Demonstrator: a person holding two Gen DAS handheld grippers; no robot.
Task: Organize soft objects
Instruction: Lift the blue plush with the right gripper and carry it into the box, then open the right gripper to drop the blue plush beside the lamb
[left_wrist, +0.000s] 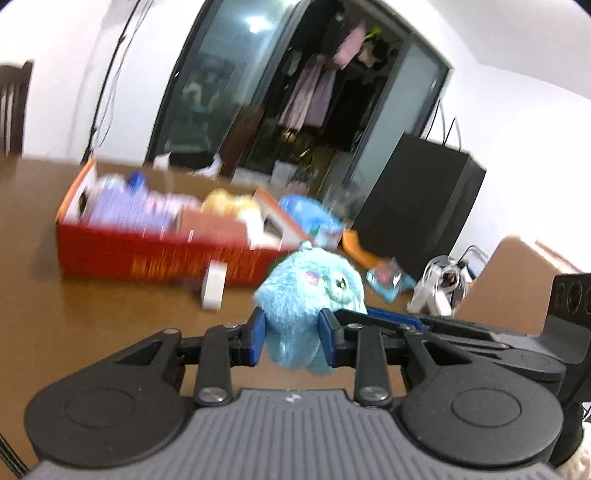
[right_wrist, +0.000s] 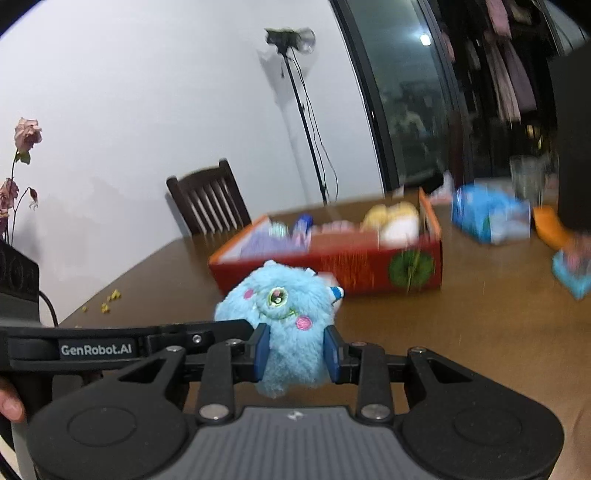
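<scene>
A fluffy light-blue plush monster with pink cheeks hangs above the brown table. My left gripper is shut on its lower body, blue pads sunk into the fur. In the right wrist view the same plush sits between the pads of my right gripper, also shut on it. Each tool's black finger reaches in beside the other. Behind stands an open red box holding a yellow plush and purple soft things.
A white tape roll stands before the box. A blue packet, an orange item, a black bag and a cardboard piece crowd the right. A chair and a light stand are behind the table.
</scene>
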